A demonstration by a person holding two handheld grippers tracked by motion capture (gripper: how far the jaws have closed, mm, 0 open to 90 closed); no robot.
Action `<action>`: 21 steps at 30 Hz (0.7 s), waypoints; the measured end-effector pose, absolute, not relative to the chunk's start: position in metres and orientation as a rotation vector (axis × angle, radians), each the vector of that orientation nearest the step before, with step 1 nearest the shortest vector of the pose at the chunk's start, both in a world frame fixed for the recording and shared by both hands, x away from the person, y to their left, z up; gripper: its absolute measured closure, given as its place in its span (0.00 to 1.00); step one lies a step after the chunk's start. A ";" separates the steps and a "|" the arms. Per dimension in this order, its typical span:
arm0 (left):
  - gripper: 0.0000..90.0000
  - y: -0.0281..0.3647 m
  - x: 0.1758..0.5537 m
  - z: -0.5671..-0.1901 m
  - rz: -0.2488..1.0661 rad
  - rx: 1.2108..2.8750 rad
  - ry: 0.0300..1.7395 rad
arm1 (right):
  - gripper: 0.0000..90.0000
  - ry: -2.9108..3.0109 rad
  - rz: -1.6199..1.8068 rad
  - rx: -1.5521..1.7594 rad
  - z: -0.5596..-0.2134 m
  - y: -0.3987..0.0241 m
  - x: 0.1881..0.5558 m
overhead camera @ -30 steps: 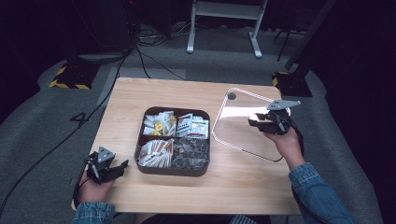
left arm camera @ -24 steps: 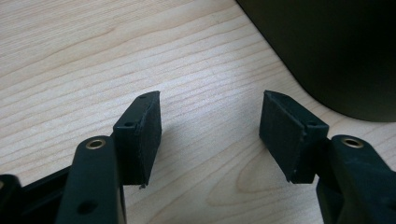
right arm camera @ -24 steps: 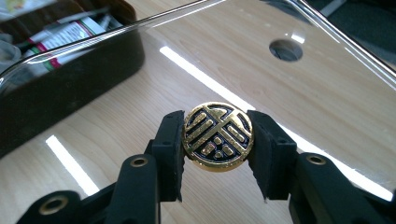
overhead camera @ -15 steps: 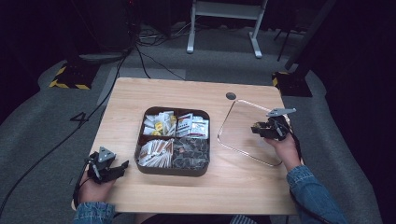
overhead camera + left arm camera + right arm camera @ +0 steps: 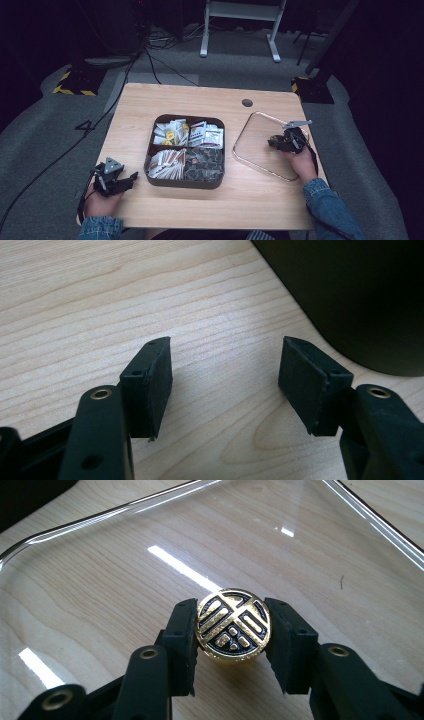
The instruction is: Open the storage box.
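Observation:
A clear glass lid (image 5: 260, 145) lies flat on the table's right side, its rim (image 5: 100, 517) running across the right gripper view. At its centre sits a round black-and-gold knob (image 5: 233, 625). My right gripper (image 5: 281, 141) (image 5: 232, 635) is shut on that knob, one jaw on each side. A dark square box (image 5: 185, 150) with several compartments of packets and sachets stands mid-table. My left gripper (image 5: 120, 181) (image 5: 225, 385) rests open on the wood near the front left corner, with nothing between its jaws; the box's dark wall (image 5: 360, 295) is close on its right.
A small round grommet hole (image 5: 247, 102) sits near the table's far edge. Cables (image 5: 150, 60) and a white stand (image 5: 240, 20) lie on the floor beyond the table. Bare wood lies between the box and the left gripper.
The right gripper has carried the glass lid down from a tilted, raised position and to the right; it now lies flat on the table. The left gripper has stayed put.

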State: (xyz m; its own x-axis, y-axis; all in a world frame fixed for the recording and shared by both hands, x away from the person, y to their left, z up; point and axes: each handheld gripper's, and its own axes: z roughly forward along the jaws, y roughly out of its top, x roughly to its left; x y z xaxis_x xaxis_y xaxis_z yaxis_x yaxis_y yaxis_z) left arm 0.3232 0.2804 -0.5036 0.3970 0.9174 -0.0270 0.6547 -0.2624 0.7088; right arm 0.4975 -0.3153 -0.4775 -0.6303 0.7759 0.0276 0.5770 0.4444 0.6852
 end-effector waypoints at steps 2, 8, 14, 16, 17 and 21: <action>0.43 0.280 0.323 -0.504 0.525 2.012 1.338 | 0.65 2.412 0.968 1.169 -0.480 -0.316 0.498; 0.43 0.280 0.323 -0.504 0.525 2.013 1.337 | 0.61 2.407 0.981 1.213 -0.484 -0.317 0.501; 0.43 0.280 0.323 -0.503 0.533 2.019 1.337 | 0.46 2.345 1.072 1.216 -0.470 -0.321 0.497; 0.44 0.279 0.322 -0.503 0.547 2.026 1.332 | 0.45 2.337 1.079 1.210 -0.468 -0.320 0.495; 0.44 0.278 0.322 -0.502 0.560 2.037 1.324 | 0.45 2.334 1.082 1.205 -0.465 -0.321 0.493; 0.44 0.276 0.320 -0.499 0.574 2.027 1.319 | 0.45 2.307 1.154 1.166 -0.453 -0.321 0.475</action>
State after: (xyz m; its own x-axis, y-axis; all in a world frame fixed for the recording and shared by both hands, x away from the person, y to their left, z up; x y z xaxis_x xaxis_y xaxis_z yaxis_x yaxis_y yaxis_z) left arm 0.3198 0.2762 -0.4986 0.3999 0.9165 0.0137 0.6346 -0.2876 0.7173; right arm 0.4746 -0.3207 -0.4531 -0.6209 0.7800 0.0782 0.5305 0.3447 0.7745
